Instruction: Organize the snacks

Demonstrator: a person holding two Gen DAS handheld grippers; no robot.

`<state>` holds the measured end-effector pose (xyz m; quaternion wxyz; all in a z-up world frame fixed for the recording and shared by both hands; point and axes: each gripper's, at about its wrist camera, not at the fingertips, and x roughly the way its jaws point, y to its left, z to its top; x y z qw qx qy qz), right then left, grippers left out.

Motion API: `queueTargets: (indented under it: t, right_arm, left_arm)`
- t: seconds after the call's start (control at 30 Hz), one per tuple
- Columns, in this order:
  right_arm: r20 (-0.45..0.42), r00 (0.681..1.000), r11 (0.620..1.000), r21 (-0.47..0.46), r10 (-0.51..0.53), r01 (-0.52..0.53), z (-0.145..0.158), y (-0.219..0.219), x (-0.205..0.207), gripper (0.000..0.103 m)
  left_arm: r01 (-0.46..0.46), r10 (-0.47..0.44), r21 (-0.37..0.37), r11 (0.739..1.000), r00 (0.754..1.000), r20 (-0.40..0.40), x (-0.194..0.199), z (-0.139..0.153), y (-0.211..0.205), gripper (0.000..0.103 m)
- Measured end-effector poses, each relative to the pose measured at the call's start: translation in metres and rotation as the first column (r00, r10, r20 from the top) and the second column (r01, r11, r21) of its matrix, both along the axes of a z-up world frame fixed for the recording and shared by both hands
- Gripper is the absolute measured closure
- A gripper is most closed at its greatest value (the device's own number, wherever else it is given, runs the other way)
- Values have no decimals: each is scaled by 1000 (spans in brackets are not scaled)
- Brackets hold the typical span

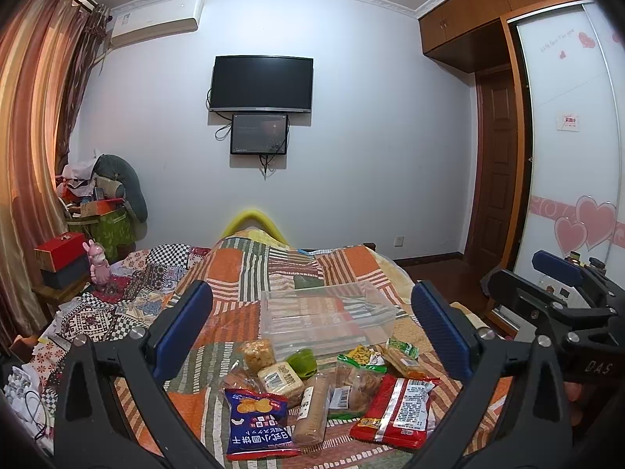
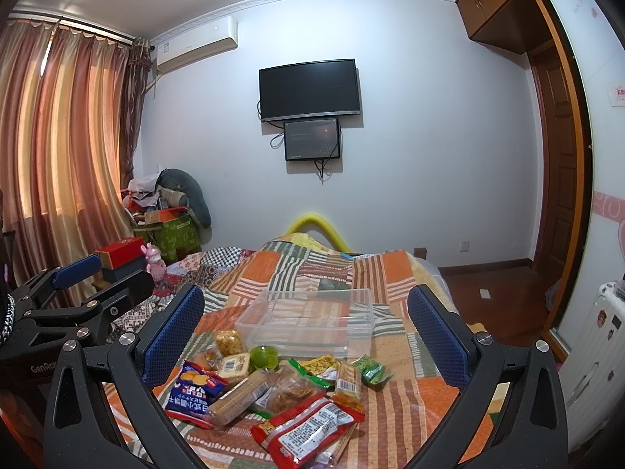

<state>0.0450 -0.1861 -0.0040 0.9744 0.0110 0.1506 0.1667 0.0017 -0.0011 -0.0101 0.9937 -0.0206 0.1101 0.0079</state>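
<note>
Several snack packets lie in a heap on the patchwork bed: a blue cracker bag (image 1: 256, 422) (image 2: 197, 389), a red packet (image 1: 394, 410) (image 2: 308, 430), a clear-wrapped biscuit roll (image 1: 312, 406) (image 2: 238, 396), a green jelly cup (image 1: 302, 361) (image 2: 263, 356). Beyond them stands a clear plastic box (image 1: 324, 316) (image 2: 312, 320), with nothing in it. My left gripper (image 1: 312, 332) is open and empty above the heap. My right gripper (image 2: 304, 336) is open and empty too. Each shows at the edge of the other's view.
The patchwork quilt (image 1: 242, 269) (image 2: 297, 262) covers the bed. A bedside stand with a red box (image 1: 58, 252) and pink toy (image 1: 99, 265) is at the left. Curtains (image 2: 58, 148) hang on the left; a wardrobe (image 1: 566, 136) and white suitcase (image 2: 597, 336) are at the right.
</note>
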Motion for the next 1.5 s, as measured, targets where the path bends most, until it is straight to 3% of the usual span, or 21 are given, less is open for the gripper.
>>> queueTargets:
  t: [0.17, 0.27, 0.43, 0.63, 0.7, 0.83, 0.97, 1.17, 1.3, 1.43, 1.5]
  right_arm:
    - [-12, 1000, 1000, -2, 7, -7, -2, 0, 3, 1]
    - [-44, 999, 1000, 4, 20, -20, -7, -4, 8, 10]
    - [-134, 990, 999, -2, 35, -36, -21, -9, 23, 29]
    - [-254, 966, 999, -23, 37, -45, -44, -16, 38, 39]
    - [-297, 954, 998, -35, 34, -47, -54, -18, 43, 42]
    - [-389, 921, 997, -64, 23, -52, -73, -19, 57, 46]
    - [-482, 876, 995, -76, 23, -68, -97, -19, 63, 46]
    - [-597, 801, 995, -53, 40, -90, -126, -14, 72, 46]
    - [-635, 771, 995, -51, 38, -91, -136, -9, 76, 46]
    - [-662, 748, 995, -28, 53, -96, -141, -7, 79, 42]
    - [-664, 746, 995, -26, 54, -95, -142, -3, 81, 35]
  left_arm:
    - [0, 0, 10, 1000, 1000, 3, -1, -2, 3, 4]
    - [0, 0, 14, 1000, 1000, -25, 4, -4, 6, 17]
    - [1, 0, 4, 1000, 994, -111, 22, -19, 22, 38]
    - [11, -6, 19, 1000, 967, -256, 50, -48, 47, 56]
    - [20, -14, 16, 1000, 952, -306, 59, -60, 57, 58]
    - [23, -12, 21, 1000, 907, -422, 78, -93, 73, 58]
    - [29, -45, -38, 999, 845, -532, 92, -130, 87, 58]
    - [23, -55, -60, 998, 787, -614, 101, -167, 92, 56]
    - [1, -64, -96, 995, 760, -647, 104, -182, 95, 30]
    - [2, -85, -128, 992, 754, -652, 104, -190, 98, 20]
    - [3, -89, -132, 991, 749, -656, 107, -194, 97, 16]
